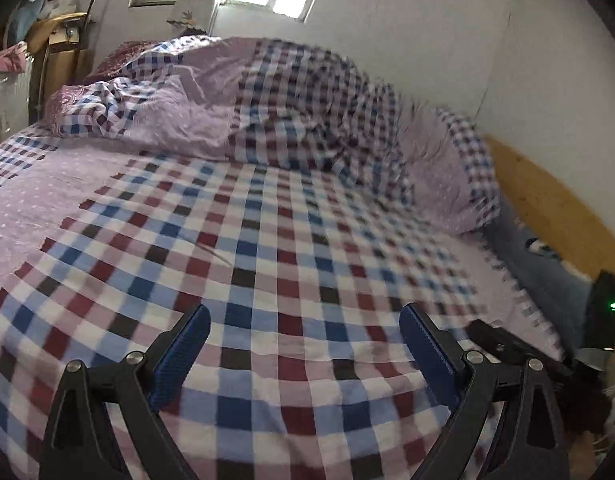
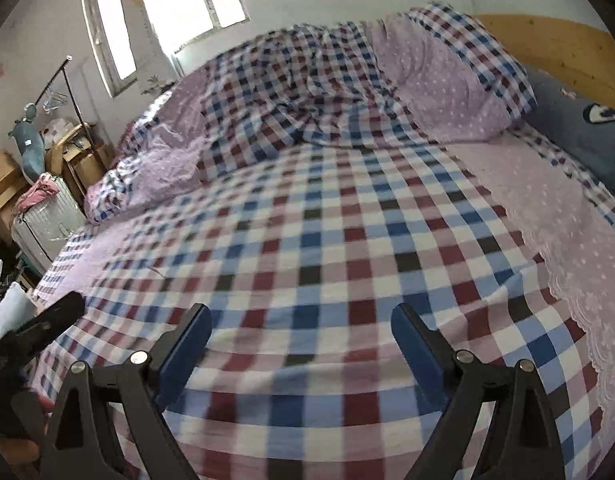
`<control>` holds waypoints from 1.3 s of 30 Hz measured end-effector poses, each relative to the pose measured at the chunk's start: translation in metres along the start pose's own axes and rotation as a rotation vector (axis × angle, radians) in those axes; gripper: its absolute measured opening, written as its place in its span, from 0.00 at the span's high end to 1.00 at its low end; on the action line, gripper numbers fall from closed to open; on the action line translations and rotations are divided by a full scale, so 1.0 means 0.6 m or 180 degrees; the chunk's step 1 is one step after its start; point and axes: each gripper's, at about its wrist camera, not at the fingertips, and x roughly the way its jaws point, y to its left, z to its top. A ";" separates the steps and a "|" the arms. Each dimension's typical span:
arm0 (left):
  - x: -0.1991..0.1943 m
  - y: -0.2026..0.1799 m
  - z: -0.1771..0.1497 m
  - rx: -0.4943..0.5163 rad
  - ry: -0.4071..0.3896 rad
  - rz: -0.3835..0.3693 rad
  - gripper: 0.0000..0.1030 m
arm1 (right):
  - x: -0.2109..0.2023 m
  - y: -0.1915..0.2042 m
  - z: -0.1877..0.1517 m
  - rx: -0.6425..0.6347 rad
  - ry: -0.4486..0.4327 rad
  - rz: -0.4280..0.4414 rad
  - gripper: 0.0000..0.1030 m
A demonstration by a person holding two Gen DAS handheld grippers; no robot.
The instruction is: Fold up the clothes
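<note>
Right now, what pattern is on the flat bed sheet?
Blue, maroon, black and white checked flat bed sheet, with lilac dotted panels; clearest in the right wrist view.

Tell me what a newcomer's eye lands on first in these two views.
The checked bedsheet in red, blue and white fills both views, with a rumpled duvet heaped along its far side by the wall. In the foreground the left gripper and right gripper both stand open and empty above the sheet. A bright window glares behind.

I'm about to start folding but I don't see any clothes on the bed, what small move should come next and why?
Probably turn both cameras to look for a garment. The left gripper and right gripper are open and empty above the checked bedsheet, with only the bunched duvet behind and no clothing visible.
</note>
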 end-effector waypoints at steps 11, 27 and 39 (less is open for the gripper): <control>0.074 -0.028 -0.049 0.0294 0.0327 0.0260 0.05 | 0.061 0.001 -0.025 -0.0305 0.0315 -0.0080 0.08; 0.130 -0.040 -0.079 0.0595 0.0704 0.0598 0.01 | 0.106 -0.019 -0.045 -0.0414 0.0576 -0.0332 0.00; 0.139 -0.035 -0.074 0.0614 0.0755 0.0591 0.00 | 0.110 -0.024 -0.045 -0.0393 0.0568 -0.0325 0.00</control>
